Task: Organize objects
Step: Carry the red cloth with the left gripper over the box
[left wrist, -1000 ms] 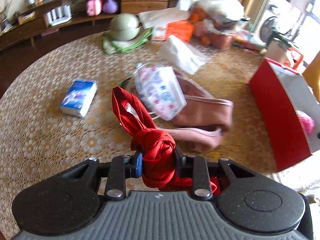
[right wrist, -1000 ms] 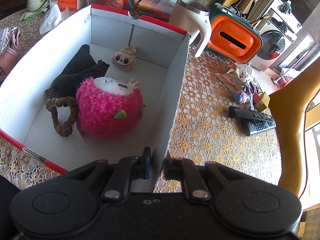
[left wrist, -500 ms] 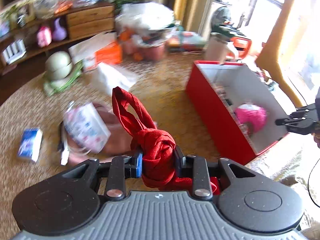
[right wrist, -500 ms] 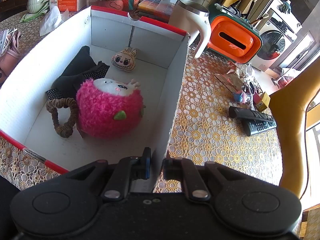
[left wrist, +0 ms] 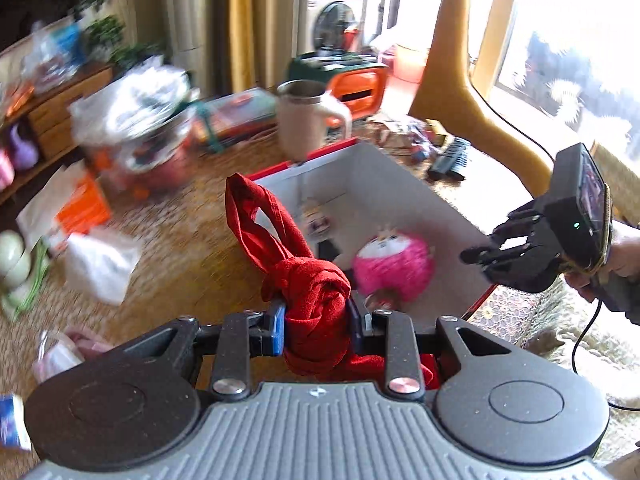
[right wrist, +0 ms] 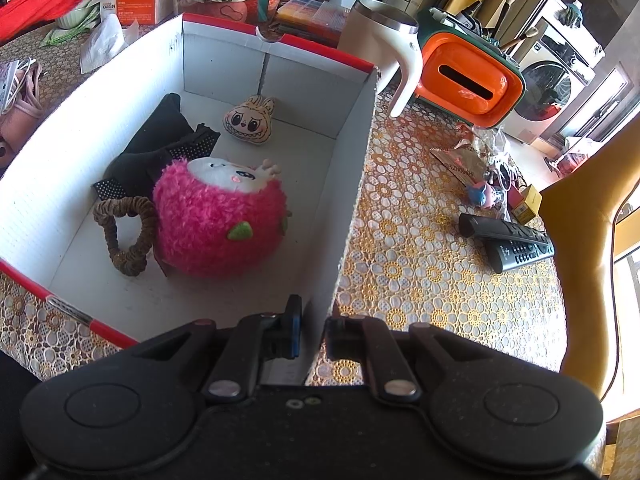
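Left claw (left wrist: 316, 320): clamped on knotted red cloth (left wrist: 312, 300). Box (left wrist: 400, 184) at 1 o'clock, near, long axis receding. Right claw (right wrist: 312, 332): pinching box wall.

An orange box (right wrist: 141, 3) near the table's far edge reads "KAWIN", and a torn packet (right wrist: 460, 160) by its right edge reads "EZHOUSH".

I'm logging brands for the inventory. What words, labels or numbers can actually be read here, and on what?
"KAWIN", roughly, small and unsure: orange tissue box.
"EZHOU...", partly legible: snack packet on the table.
Remote controls' button markings: too small to read.
Small yellow box: print unreadable.
Left wrist view: everything too blurred.
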### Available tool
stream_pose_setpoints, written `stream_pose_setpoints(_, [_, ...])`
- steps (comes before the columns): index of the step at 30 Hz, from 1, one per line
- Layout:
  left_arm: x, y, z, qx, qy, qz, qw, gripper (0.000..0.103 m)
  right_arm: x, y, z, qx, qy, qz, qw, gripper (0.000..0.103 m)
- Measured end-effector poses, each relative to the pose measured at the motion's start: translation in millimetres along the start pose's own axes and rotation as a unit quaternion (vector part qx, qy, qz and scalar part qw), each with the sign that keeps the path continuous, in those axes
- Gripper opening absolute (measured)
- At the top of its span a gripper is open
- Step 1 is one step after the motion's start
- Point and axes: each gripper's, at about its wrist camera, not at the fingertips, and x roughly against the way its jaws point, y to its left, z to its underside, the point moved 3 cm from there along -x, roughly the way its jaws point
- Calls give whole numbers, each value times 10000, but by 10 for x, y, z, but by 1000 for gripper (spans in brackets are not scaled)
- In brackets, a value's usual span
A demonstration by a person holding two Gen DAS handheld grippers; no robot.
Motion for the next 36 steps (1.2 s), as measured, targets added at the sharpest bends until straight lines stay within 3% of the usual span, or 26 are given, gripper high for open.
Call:
stream_pose_setpoints(13, [-675,-539,-375,-585,301,62,9978,28,-6,-19,15,-10,-20,-30,10000,10])
stream_pose_setpoints(22, [-1156,-596,-371,-888,816,-299,9923,28,-6,-16,16,-7,-23,-36,10000,10])
stream_pose_setpoints(36, [-1545,-648,-245,-1071,1363,-377,9841,28,-10,-20,17,-26,-35,-46,10000,10])
